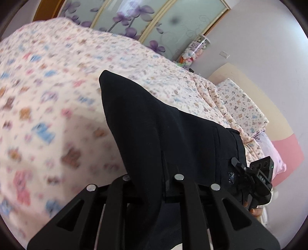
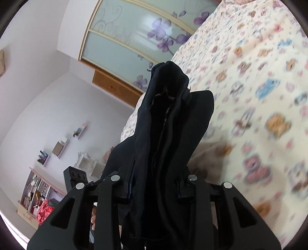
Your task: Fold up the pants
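Observation:
The black pants hang in the air above the bed, held by both grippers. My left gripper is shut on the pants, and the cloth drapes forward over its fingers, hiding the tips. In the right wrist view my right gripper is shut on a bunched, thick part of the pants, with an open hem or waist edge at the top. The right gripper's body shows at the right edge of the left wrist view, close beside the cloth. The left gripper's body shows at lower left in the right wrist view.
A bed with a pink bear-print cover lies under the pants. Pillows are at its head. Sliding wardrobe doors with purple flowers stand behind. Wall shelves and a cluttered cabinet are on the far wall.

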Action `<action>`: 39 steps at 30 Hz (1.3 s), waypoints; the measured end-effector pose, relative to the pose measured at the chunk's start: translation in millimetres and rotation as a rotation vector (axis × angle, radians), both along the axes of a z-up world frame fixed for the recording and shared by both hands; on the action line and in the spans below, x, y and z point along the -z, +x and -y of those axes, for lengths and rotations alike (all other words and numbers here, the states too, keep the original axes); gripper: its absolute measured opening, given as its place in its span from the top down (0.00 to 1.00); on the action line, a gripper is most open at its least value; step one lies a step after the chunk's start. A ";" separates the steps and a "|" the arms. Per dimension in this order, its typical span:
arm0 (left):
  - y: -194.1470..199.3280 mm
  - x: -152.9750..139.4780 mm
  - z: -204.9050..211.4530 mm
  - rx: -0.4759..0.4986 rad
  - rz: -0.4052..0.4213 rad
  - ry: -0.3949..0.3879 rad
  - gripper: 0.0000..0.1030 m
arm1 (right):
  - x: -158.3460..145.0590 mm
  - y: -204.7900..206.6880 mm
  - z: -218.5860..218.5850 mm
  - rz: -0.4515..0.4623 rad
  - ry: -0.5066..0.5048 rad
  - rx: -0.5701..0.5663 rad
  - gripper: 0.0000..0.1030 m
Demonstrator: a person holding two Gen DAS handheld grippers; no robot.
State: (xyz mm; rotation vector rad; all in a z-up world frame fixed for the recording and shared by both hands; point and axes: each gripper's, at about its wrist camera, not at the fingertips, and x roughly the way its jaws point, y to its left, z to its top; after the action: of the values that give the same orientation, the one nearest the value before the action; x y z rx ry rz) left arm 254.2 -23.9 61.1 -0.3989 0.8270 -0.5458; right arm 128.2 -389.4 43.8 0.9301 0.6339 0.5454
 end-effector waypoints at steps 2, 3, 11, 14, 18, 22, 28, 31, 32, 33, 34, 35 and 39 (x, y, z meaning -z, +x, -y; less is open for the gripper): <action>9.5 0.7 10.7 0.011 0.022 -0.005 0.90 | 0.3 10.2 9.0 0.005 -0.001 0.021 0.69; 13.3 1.8 14.4 0.015 0.030 -0.004 0.90 | 1.7 12.1 13.5 0.012 -0.005 0.027 0.69; 54.7 78.9 11.6 -0.062 -0.072 -0.006 0.81 | 70.8 47.0 32.3 -0.184 -0.026 0.114 0.69; 53.9 86.9 8.4 -0.078 -0.061 -0.022 0.74 | 62.9 47.2 25.3 -0.178 -0.083 0.118 0.68; 42.8 77.7 -2.6 -0.130 -0.049 -0.022 0.65 | 57.2 44.5 26.4 -0.206 -0.109 0.141 0.58; 14.6 50.2 -30.8 -0.209 0.016 -0.027 0.45 | 48.3 32.5 44.0 -0.235 -0.112 0.197 0.54; -40.4 10.0 -27.2 -0.147 0.153 -0.049 0.16 | -10.7 -14.7 46.2 -0.071 -0.233 0.294 0.40; -53.3 9.8 -0.8 -0.084 0.159 -0.037 0.12 | -24.1 -25.7 14.9 -0.035 -0.255 0.164 0.37; -54.0 13.2 6.4 -0.075 0.149 -0.026 0.12 | -21.9 -28.6 5.5 -0.039 -0.250 0.131 0.37; -53.6 18.8 11.9 -0.070 0.132 -0.021 0.12 | -17.1 -28.3 -1.8 -0.056 -0.245 0.104 0.37; -50.9 25.5 17.5 -0.065 0.106 -0.021 0.11 | -11.0 -24.6 -6.3 -0.085 -0.246 0.084 0.37; -43.7 39.1 23.0 -0.073 0.045 -0.004 0.10 | 0.2 -21.6 -8.9 -0.134 -0.275 0.090 0.37; -26.5 75.9 26.7 -0.078 -0.044 -0.001 0.12 | 38.9 -17.9 3.0 -0.162 -0.182 0.093 0.38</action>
State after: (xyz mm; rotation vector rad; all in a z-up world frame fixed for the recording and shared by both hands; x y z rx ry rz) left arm 227.8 -50.6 -14.7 -0.4432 0.8503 -0.4665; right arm 110.3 -392.4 4.9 0.8327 0.7688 0.3252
